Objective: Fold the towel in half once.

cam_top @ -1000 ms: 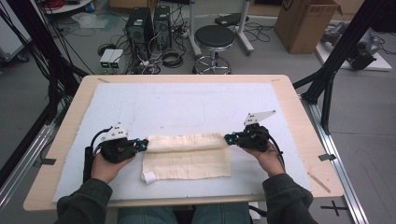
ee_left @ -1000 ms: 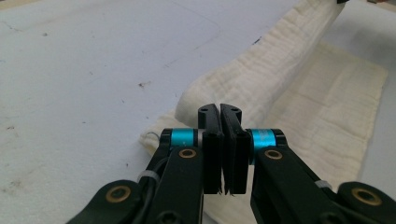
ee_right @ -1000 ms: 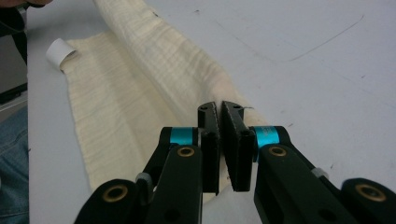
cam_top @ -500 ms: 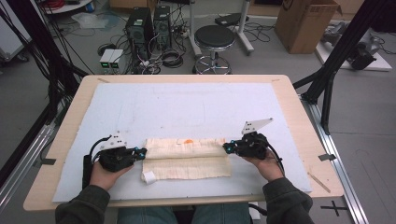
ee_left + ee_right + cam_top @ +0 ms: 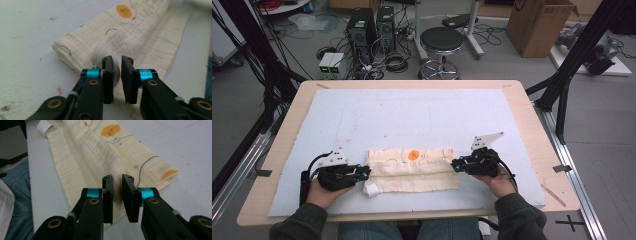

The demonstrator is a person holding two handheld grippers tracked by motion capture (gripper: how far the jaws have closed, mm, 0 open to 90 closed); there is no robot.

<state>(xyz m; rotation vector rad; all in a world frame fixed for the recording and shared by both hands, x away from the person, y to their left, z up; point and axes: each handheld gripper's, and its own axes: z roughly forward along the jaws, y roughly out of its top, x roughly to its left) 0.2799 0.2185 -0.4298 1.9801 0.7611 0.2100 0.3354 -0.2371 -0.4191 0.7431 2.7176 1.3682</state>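
Both grippers have just been opening. The left gripper (image 5: 362,171) and right gripper (image 5: 455,165) now stand slightly spread, releasing the cloth's (image 5: 412,170) ends after folding. The cloth lies near the table's (image 5: 522,107) six o'clock edge, long axis running nine to three.
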